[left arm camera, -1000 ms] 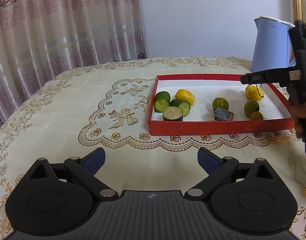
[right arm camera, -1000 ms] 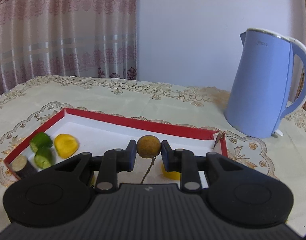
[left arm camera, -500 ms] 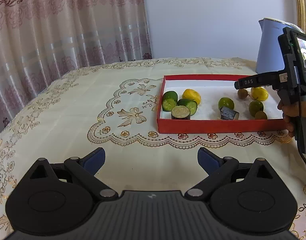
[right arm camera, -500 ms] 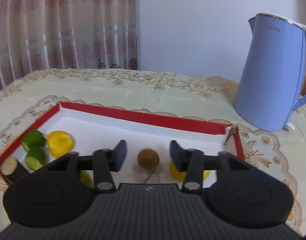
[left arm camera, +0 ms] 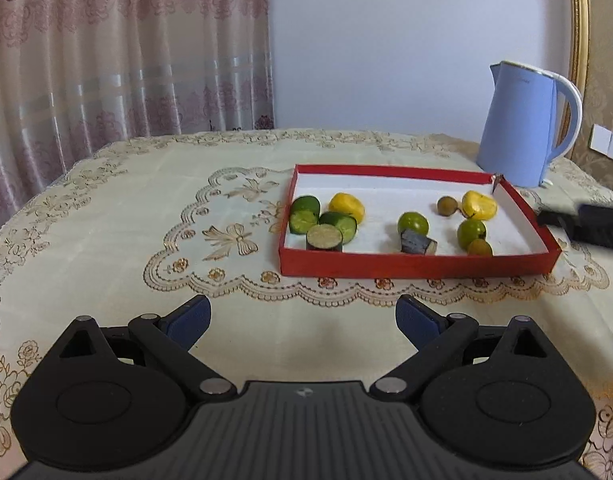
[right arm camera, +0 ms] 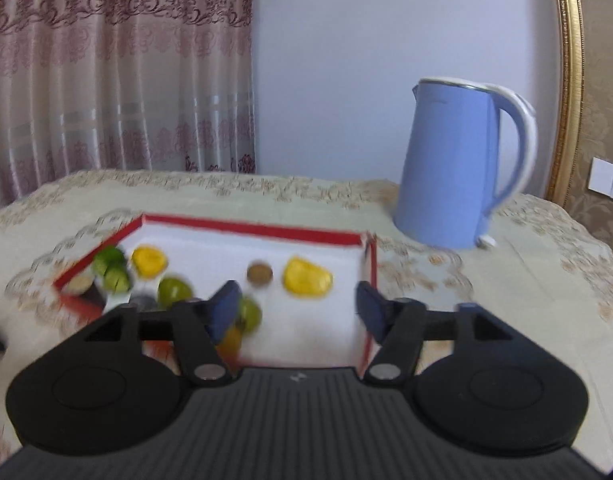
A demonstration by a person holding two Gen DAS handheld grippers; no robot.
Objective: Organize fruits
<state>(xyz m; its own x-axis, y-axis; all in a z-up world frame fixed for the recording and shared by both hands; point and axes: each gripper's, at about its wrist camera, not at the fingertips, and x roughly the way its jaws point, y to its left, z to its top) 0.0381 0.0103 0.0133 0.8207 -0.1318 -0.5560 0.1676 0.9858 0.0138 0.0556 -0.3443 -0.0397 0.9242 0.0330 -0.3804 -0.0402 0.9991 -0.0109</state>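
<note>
A red tray [left arm camera: 410, 264] with a white floor sits on the tablecloth and holds several fruits. A small brown round fruit [left arm camera: 446, 205] [right arm camera: 259, 273] lies at the tray's far right beside a yellow fruit [left arm camera: 479, 205] [right arm camera: 308, 278]. Green pieces [left arm camera: 304, 214] and another yellow fruit [left arm camera: 347, 207] lie at the tray's left end. My right gripper [right arm camera: 298, 312] hangs over the tray's near right corner, its jaws opening with nothing between them; the view is blurred. My left gripper [left arm camera: 302, 322] stands open over bare cloth in front of the tray, holding nothing.
A light blue kettle [left arm camera: 522, 128] [right arm camera: 454, 160] stands behind the tray's right corner. A dark cut piece [left arm camera: 416, 242] and a round slice [left arm camera: 324, 237] lie near the tray's front wall. Curtains hang behind the table [left arm camera: 146, 200]; a gold frame edges the right wall.
My right gripper opened and let go of the small brown fruit, which now lies in the tray. It then drew back and to the right, away from the fruit. The left gripper stayed put.
</note>
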